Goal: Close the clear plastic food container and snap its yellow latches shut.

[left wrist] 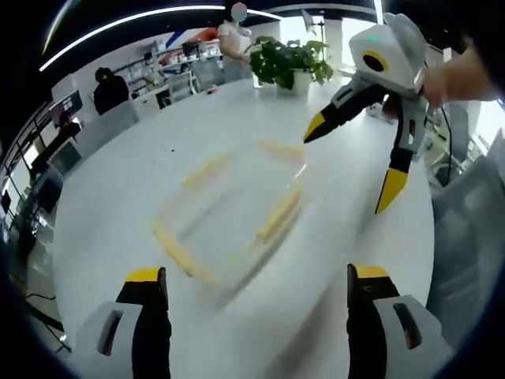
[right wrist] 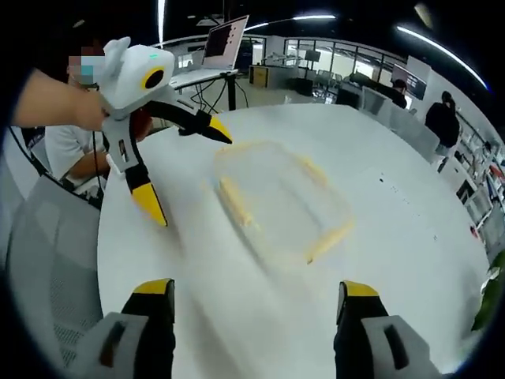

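Observation:
A clear plastic food container point(left wrist: 229, 217) with yellow latches lies on the white round table point(left wrist: 118, 213), blurred by motion; whether its lid is seated or its latches are down I cannot tell. My left gripper point(left wrist: 256, 276) is open, jaws wide apart just short of the container, nothing between them. In the left gripper view the right gripper point(left wrist: 351, 170) hovers open beyond the container's far right corner. In the right gripper view the container point(right wrist: 276, 201) lies ahead of my open right gripper point(right wrist: 256, 288), and the left gripper point(right wrist: 185, 170) hangs open at its left edge, held by a hand.
A potted plant point(left wrist: 292, 63) stands at the table's far edge. A mesh chair point(right wrist: 47, 260) sits at the table's left side. People sit and stand at desks around the room. A seated person point(right wrist: 71, 154) is close behind the left gripper.

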`<state>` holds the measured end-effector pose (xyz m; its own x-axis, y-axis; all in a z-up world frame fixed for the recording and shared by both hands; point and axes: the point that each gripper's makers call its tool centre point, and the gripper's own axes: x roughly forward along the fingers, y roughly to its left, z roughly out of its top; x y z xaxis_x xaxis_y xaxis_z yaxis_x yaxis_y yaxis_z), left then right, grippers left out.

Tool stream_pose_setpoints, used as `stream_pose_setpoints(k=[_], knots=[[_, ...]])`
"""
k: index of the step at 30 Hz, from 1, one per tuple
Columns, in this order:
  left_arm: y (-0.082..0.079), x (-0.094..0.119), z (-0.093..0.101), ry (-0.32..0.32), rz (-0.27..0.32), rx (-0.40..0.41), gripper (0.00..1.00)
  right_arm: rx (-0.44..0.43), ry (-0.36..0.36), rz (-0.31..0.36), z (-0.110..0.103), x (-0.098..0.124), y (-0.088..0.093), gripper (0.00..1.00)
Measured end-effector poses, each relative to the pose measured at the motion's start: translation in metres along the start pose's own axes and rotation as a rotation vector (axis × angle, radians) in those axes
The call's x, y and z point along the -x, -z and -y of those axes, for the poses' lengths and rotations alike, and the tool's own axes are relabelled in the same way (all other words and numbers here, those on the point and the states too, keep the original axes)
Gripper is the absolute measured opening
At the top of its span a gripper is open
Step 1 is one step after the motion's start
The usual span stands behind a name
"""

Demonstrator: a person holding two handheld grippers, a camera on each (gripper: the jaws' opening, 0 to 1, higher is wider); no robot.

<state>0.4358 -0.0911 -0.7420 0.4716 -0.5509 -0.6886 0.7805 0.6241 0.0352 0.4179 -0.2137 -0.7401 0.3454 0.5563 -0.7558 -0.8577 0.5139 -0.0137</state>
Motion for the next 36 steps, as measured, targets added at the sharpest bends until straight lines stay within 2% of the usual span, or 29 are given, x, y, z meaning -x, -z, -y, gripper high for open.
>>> stream_pose_setpoints(k=[3, 6, 8, 13, 16, 21, 27, 30, 33, 36], knots=[[0.002, 0.003, 0.001, -0.014, 0.008, 0.006, 0.92, -0.022, -0.006, 0.010, -0.006, 0.004, 0.004, 0.83], [0.002, 0.007, 0.006, -0.015, 0.039, 0.035, 0.92, -0.019, 0.020, 0.027, -0.008, 0.011, 0.009, 0.83], [0.004, 0.009, 0.007, -0.021, 0.037, 0.033, 0.92, -0.034, 0.026, 0.040, -0.009, 0.016, 0.012, 0.83], [0.005, 0.018, 0.016, -0.017, 0.082, 0.059, 0.92, -0.055, 0.034, 0.096, -0.015, 0.025, 0.013, 0.85], [0.008, 0.021, 0.018, -0.026, 0.087, 0.057, 0.92, -0.070, 0.042, 0.125, -0.018, 0.030, 0.014, 0.85], [0.004, 0.033, 0.023, -0.040, 0.159, 0.122, 0.95, -0.079, 0.055, 0.187, -0.024, 0.040, 0.013, 0.85], [0.022, 0.045, 0.037, -0.037, 0.154, 0.144, 0.97, -0.116, 0.064, 0.215, -0.033, 0.048, 0.020, 0.87], [0.024, 0.054, 0.041, -0.045, 0.177, 0.189, 0.99, -0.136, 0.073, 0.227, -0.036, 0.051, 0.025, 0.87], [0.024, 0.063, 0.047, -0.053, 0.199, 0.184, 0.99, -0.153, 0.074, 0.260, -0.043, 0.057, 0.027, 0.88], [0.030, 0.069, 0.054, -0.066, 0.197, 0.169, 0.99, -0.152, 0.074, 0.260, -0.048, 0.060, 0.030, 0.87]])
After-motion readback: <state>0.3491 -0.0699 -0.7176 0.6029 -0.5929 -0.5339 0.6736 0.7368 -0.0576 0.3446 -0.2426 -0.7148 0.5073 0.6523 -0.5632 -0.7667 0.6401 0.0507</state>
